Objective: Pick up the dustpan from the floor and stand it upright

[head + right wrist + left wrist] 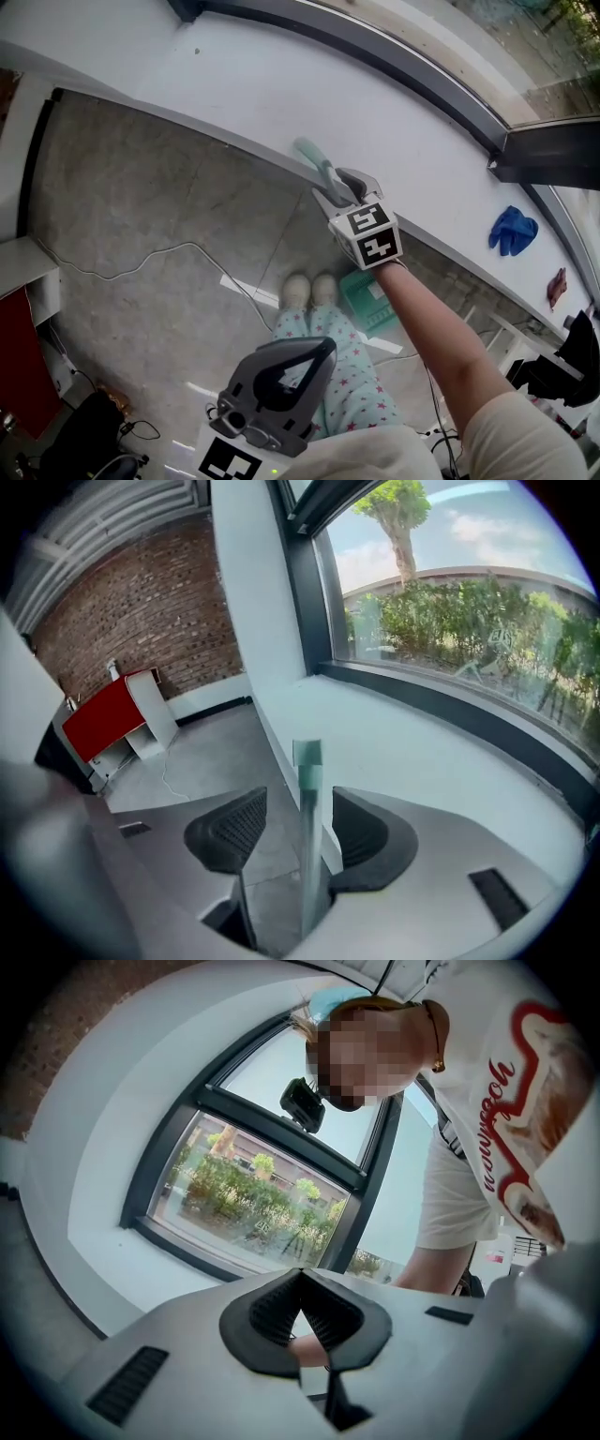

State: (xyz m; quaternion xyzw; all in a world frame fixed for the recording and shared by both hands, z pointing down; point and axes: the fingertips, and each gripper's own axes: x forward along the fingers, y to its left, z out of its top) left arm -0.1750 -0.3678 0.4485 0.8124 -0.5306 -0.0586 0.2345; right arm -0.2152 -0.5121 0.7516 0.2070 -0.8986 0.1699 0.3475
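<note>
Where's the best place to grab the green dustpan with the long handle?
Probably high on the long thin handle of the pale green plastic dustpan, coming from the room side. The handle stands upright, is slim enough for jaws, and the white window ledge blocks the far side.

Head view: from above, steeply down onto the grey floor (pixel 141 206) and white window ledge (pixel 281 84). Left gripper view: low, facing the window (pixel 253 1185) and the person's torso (pixel 459 1176), near. Right gripper view: along the ledge's edge, close on the dustpan handle (pixel 307 836); ledge, floor, handle and red cabinet (pixel 103 714) shared with the head view
</note>
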